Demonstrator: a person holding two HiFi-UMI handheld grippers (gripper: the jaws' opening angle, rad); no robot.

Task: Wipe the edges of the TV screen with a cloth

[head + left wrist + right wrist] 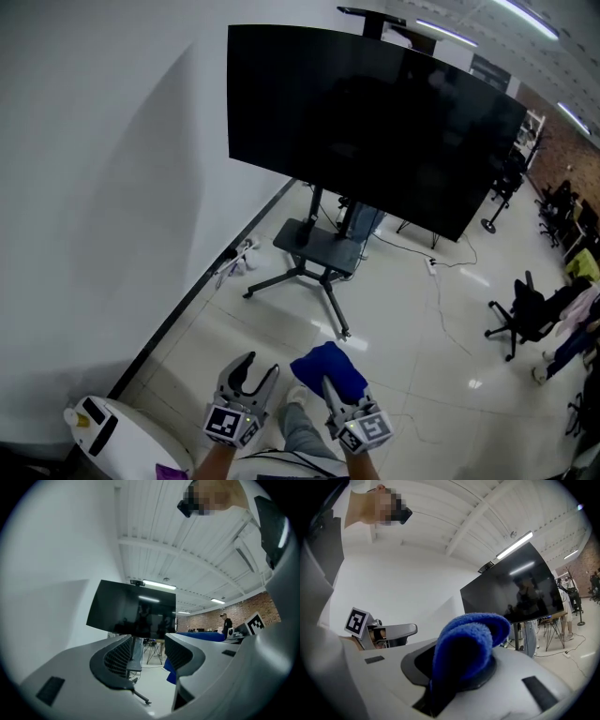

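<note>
Head view: left gripper (253,373) empty, its 2 jaws apart. Beside it, right gripper (330,386) has jaws clamped on a blue cloth (326,364), soft and light, likely best pinched at its fold. Well beyond both jaws stands the TV (375,122), probably fragile.

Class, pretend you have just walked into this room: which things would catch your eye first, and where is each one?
The big dark TV screen on its floor stand fills the upper middle of the head view, next to the white wall. Next comes the bright blue cloth, clamped in the jaws of the right gripper at the bottom edge. The left gripper beside it is open and empty.
</note>
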